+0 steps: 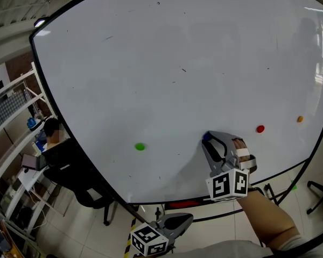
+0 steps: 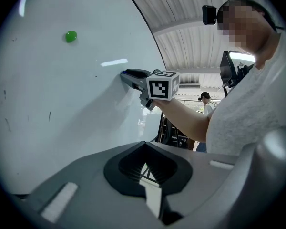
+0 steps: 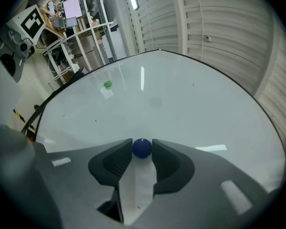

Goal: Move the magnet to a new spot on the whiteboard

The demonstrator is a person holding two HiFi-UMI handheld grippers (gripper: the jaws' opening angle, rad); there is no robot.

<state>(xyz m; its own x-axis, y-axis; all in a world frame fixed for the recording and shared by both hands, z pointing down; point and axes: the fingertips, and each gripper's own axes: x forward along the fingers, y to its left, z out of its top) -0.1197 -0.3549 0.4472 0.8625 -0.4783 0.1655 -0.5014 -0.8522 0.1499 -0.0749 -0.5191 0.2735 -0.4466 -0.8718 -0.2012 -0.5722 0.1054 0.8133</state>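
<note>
The whiteboard (image 1: 172,58) stands upright in front of me. A small blue magnet (image 3: 142,148) sits on its lower part, just visible in the head view as the blue magnet (image 1: 206,137) at the tips of my right gripper (image 1: 208,139). In the right gripper view my right gripper (image 3: 142,145) has both jaw tips tight against the magnet's sides, shut on it at the board's surface. My left gripper (image 1: 186,218) hangs below the board's bottom edge, shut and empty. The left gripper view shows that gripper (image 2: 144,145) pointing along the board toward the right gripper (image 2: 127,74).
A green magnet (image 1: 140,146) sticks to the board left of the blue one; a red magnet (image 1: 260,128) and an orange magnet (image 1: 300,119) sit to the right. A black office chair (image 1: 81,190), shelves (image 1: 16,106) and a seated person (image 1: 53,129) are at the left.
</note>
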